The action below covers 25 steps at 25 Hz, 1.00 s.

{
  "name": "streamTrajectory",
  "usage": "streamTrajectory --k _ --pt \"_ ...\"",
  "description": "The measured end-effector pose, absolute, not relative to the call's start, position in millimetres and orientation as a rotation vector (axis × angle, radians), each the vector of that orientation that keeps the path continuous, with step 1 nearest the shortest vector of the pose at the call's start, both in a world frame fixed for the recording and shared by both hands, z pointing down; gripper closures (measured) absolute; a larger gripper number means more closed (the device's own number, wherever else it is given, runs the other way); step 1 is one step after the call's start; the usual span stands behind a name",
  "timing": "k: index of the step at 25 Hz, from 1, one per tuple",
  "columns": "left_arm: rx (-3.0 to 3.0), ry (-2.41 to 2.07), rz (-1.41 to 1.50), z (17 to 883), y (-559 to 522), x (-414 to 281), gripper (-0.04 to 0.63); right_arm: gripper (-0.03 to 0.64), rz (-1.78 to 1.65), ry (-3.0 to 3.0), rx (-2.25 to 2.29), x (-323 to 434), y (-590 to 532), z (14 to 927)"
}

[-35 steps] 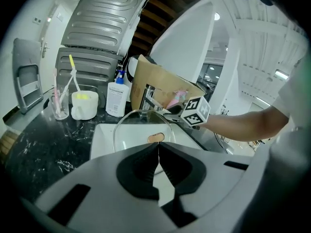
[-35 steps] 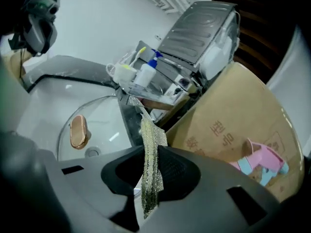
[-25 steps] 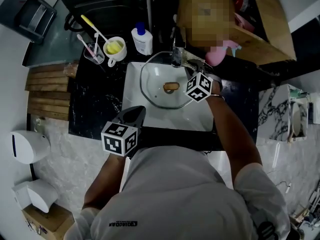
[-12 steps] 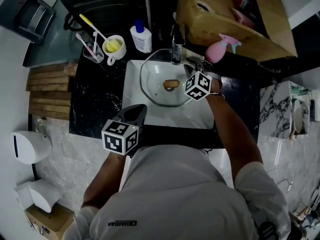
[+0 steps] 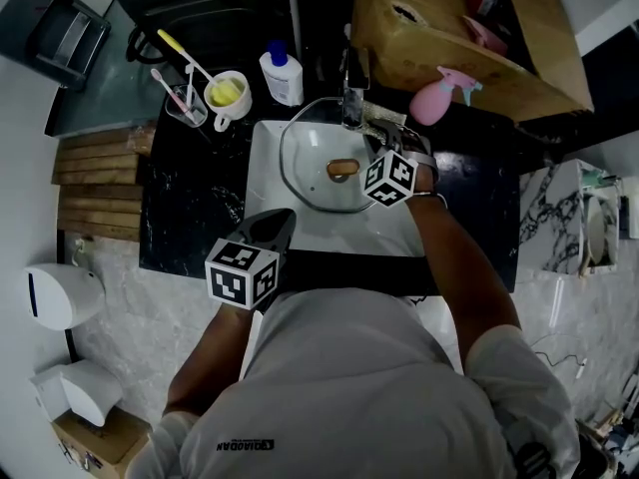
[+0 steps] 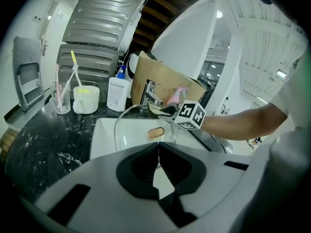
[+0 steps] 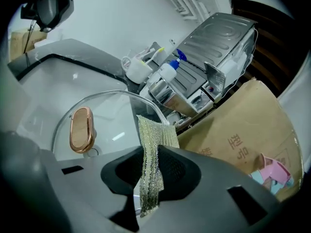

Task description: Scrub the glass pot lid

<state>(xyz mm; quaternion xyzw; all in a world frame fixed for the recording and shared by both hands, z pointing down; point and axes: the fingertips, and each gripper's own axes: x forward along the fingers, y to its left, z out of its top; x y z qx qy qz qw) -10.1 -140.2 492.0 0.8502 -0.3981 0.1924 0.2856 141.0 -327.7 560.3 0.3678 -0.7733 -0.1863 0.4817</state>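
Right claw point(image 7: 149, 171) is clamped tight on a strip of glittery scrub cloth point(image 7: 154, 135). The free end of the cloth pokes out past the tips, right up against the far rim of the glass pot lid point(image 7: 114, 113).

The lid sits in the white sink point(image 5: 262, 163), and it looks to be leaning, with its far edge up by the faucet point(image 5: 352, 103). Its copper-coloured handle point(image 7: 80, 129) faces up in the middle.

Over on the other side, the left claw point(image 6: 156, 157) has its jaws closed together on nothing. It hangs low over the near edge of the sink, well apart from the lid.

So the scrub is on, working the rim. To do it well, I'd say let the cloth meet the glass, not the hard jaw tips. Lay that free end flat and use short strokes along the edge, then move in toward the handle.

The grip takes only a narrow band of cloth, so a hard drag could pull it loose; steady, moderate pressure is the call. Nothing braces the lid, and smooth glass on a smooth basin may well slide or spin. Bringing the idle left claw in to steady the near rim would likely help.

Further out, the black marbled worktop point(image 5: 190, 213) carries a white mug point(image 5: 228, 94) and a soap bottle point(image 5: 284, 78). A cardboard box point(image 5: 449, 28) and a pink spray bottle point(image 5: 439, 100) stand behind the faucet.
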Motion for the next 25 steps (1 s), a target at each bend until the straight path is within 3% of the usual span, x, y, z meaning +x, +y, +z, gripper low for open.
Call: streamTrajectory --k 25 --pt "2.324 -0.997 0.519 488.0 -137.7 2.0 0.580 0.523 -0.321 -2.026 0.702 132.6 -273.5 578.8"
